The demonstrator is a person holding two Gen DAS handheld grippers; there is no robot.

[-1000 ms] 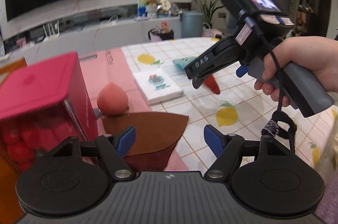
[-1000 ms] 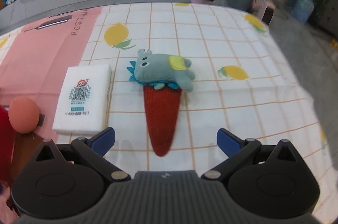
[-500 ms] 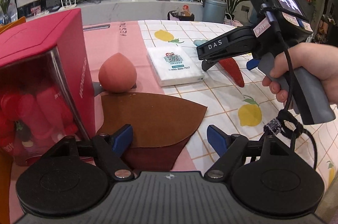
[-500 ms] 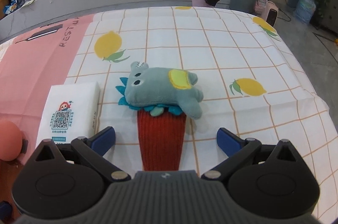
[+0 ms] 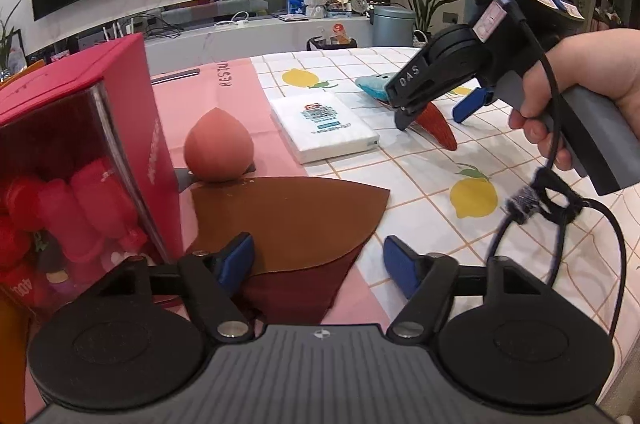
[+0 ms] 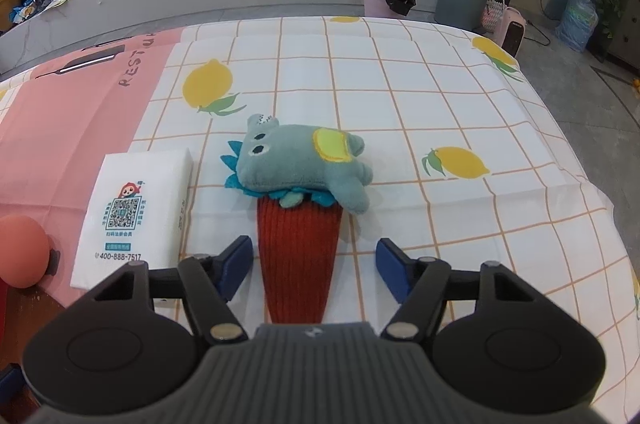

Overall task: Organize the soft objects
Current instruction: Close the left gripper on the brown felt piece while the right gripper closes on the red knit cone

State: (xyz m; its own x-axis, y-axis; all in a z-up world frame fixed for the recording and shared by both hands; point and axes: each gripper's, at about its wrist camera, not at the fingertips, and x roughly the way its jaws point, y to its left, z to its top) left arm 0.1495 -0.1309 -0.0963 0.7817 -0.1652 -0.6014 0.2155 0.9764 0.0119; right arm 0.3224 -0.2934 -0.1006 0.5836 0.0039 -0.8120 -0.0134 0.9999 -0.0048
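A knitted red carrot toy (image 6: 298, 256) lies on the tablecloth with a teal plush animal (image 6: 304, 166) lying across its leafy top. My right gripper (image 6: 314, 266) is open, its blue pads on either side of the carrot's body; it also shows in the left wrist view (image 5: 436, 112) above the carrot (image 5: 436, 130). My left gripper (image 5: 318, 260) is open and empty over the brown felt pieces (image 5: 288, 220). A pink peach toy (image 5: 218, 152) sits beside a red box (image 5: 76, 152).
A white tissue pack (image 6: 134, 212) lies left of the carrot, also in the left wrist view (image 5: 324, 126). A dark red felt piece (image 5: 296, 294) lies under the brown one. The table's right edge (image 6: 600, 192) drops to the floor.
My right gripper has moved forward and down, so its pads now flank the carrot. My left gripper has shifted a little, staying open over the felt.
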